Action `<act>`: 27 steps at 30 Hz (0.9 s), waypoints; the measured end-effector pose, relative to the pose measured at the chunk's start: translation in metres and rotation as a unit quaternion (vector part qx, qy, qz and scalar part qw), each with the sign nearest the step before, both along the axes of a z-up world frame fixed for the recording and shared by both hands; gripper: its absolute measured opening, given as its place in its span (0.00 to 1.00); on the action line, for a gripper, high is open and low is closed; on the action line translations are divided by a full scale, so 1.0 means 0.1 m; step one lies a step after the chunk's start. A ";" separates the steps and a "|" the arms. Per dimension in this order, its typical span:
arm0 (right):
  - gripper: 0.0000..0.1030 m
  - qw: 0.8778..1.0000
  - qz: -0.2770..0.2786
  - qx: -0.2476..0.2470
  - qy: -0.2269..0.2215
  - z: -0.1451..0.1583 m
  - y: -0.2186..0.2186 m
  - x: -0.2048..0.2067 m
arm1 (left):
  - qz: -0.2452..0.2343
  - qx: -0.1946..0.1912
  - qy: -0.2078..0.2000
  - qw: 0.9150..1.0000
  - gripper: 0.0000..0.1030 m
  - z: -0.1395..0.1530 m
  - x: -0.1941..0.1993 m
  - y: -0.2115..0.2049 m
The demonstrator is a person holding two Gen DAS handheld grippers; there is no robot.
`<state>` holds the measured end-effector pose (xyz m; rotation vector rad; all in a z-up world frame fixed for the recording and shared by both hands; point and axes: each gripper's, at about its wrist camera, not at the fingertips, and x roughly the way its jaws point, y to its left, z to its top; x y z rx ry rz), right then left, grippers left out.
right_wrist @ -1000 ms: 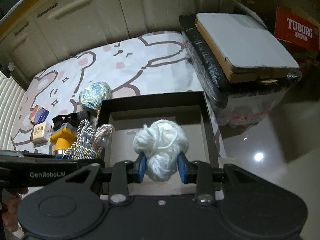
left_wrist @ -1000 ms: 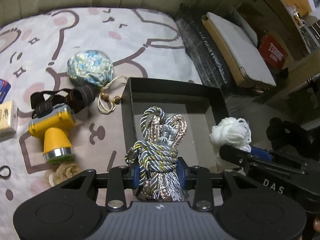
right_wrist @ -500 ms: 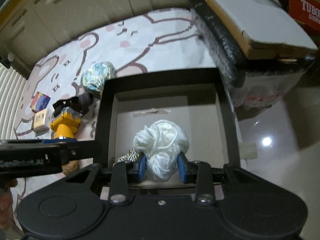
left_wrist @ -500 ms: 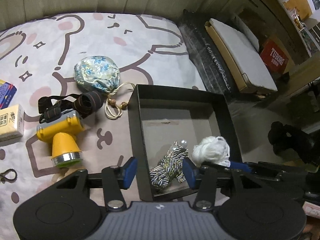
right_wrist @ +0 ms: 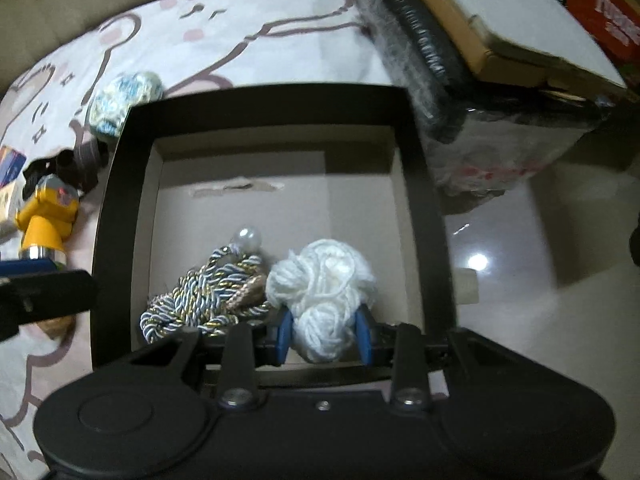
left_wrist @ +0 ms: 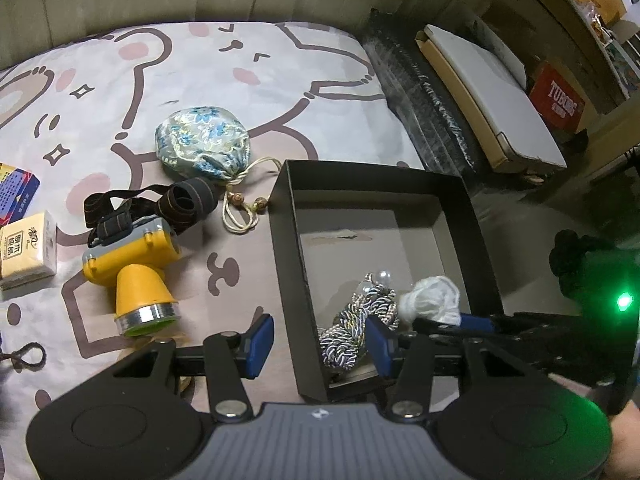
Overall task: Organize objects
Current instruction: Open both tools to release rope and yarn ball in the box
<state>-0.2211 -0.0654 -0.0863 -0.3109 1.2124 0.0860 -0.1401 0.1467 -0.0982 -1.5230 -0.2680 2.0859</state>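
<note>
Yarn, a white fluffy ball (right_wrist: 324, 300), pinched in right fingers (right_wrist: 324, 338), low inside black cardboard box (right_wrist: 116, 184) beside braided cord bundle (right_wrist: 208, 300). Advice: settle it on the floor, then release. Left fingers (left_wrist: 318, 346) spread, empty. Only left view shows yellow headlamp (left_wrist: 132, 264) whole on bear-print bedsheet (left_wrist: 256, 92).

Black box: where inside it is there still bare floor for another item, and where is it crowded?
The far half of the black box is bare, from its back wall down past the torn tape strip. The near half is crowded: the cord bundle lies at near left, touching the white yarn clamped in the right gripper.
</note>
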 end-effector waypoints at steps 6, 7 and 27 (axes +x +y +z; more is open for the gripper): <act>0.32 0.998 0.013 0.055 0.025 -0.01 0.15 -0.02 | 0.005 -0.004 0.000 1.000 0.49 -0.02 -0.04 -0.04; 0.32 0.997 0.018 0.065 0.029 -0.01 0.18 -0.04 | 0.004 -0.006 0.000 1.000 0.49 -0.03 -0.04 -0.04; 0.60 0.992 -0.070 0.072 -0.078 0.74 -0.09 -0.32 | -0.018 -0.029 0.031 0.999 0.50 0.09 0.05 -0.02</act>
